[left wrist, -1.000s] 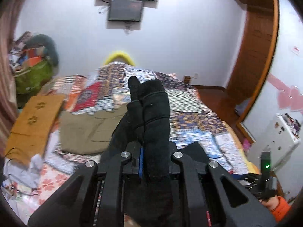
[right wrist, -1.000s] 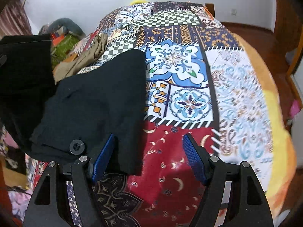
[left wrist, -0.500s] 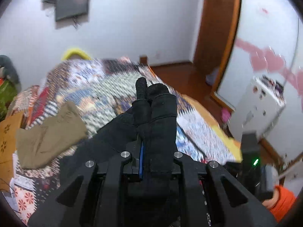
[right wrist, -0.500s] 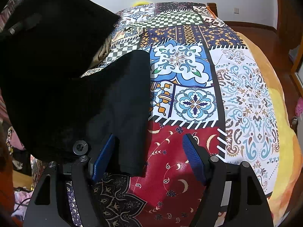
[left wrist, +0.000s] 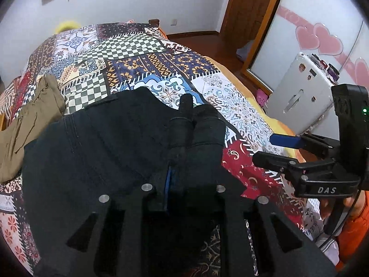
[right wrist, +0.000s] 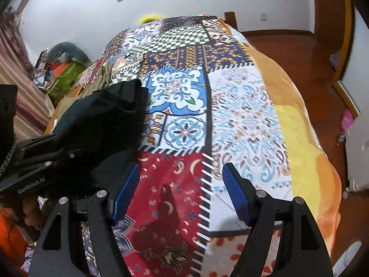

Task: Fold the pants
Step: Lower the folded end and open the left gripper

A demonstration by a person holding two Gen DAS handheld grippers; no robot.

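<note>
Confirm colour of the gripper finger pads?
Blue, ribbed pads on the open right gripper; clearest in the right wrist view.

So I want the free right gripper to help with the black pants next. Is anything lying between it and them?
Nothing visible blocks it. The right gripper hangs open over bare patchwork quilt, and the black pants, pinched in the left gripper, lie just to its left. The khaki pants lie beyond them, out of the path.

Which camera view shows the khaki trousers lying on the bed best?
The left wrist view: the khaki trousers spread widely beside the black pants. In the right wrist view, only a narrow strip shows behind the black fabric.
</note>
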